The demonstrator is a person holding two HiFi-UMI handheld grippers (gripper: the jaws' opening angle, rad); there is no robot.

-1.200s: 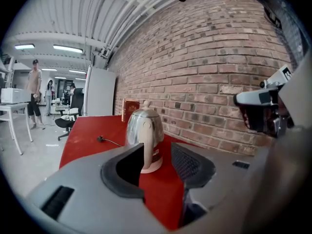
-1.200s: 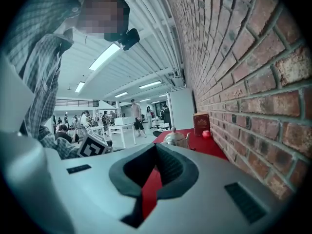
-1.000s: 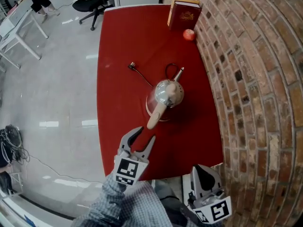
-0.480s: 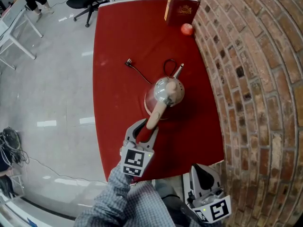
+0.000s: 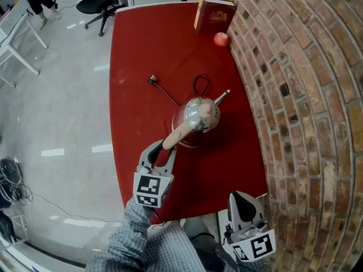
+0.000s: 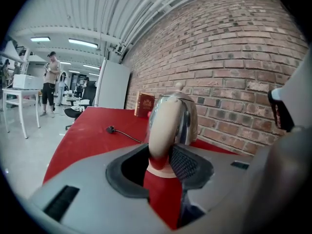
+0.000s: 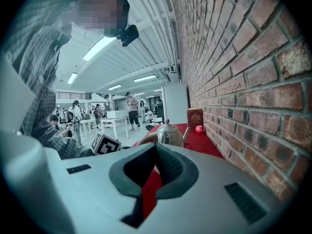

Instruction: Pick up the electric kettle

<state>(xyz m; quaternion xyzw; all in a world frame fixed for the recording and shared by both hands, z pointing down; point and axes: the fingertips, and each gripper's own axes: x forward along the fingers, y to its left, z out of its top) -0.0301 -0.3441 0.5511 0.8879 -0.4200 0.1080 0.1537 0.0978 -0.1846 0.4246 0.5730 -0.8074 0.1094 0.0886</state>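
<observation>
A shiny steel electric kettle (image 5: 199, 115) with a beige handle (image 5: 176, 135) stands on its base on the red table (image 5: 142, 50), spout toward the brick wall. My left gripper (image 5: 160, 151) has just been closing its jaws, and the end of the handle sits between them. In the left gripper view the handle (image 6: 163, 126) fills the gap of the left gripper (image 6: 158, 160) and the pads press on it. My right gripper (image 5: 241, 197) hangs shut and empty off the table's near edge; in its own view the right gripper (image 7: 155, 152) points at the kettle (image 7: 169, 133).
The kettle's black cord runs to a plug (image 5: 152, 80) lying on the table. A dark red book (image 5: 214, 15) and a red apple (image 5: 220, 38) stand at the far end. A brick wall (image 5: 306, 95) runs along the right side. An office chair (image 5: 102, 1) stands beyond the table.
My left gripper moved forward over the handle's end and its jaws narrowed onto it. The kettle turned, with its handle swinging left and its spout right. The right gripper stayed put.
</observation>
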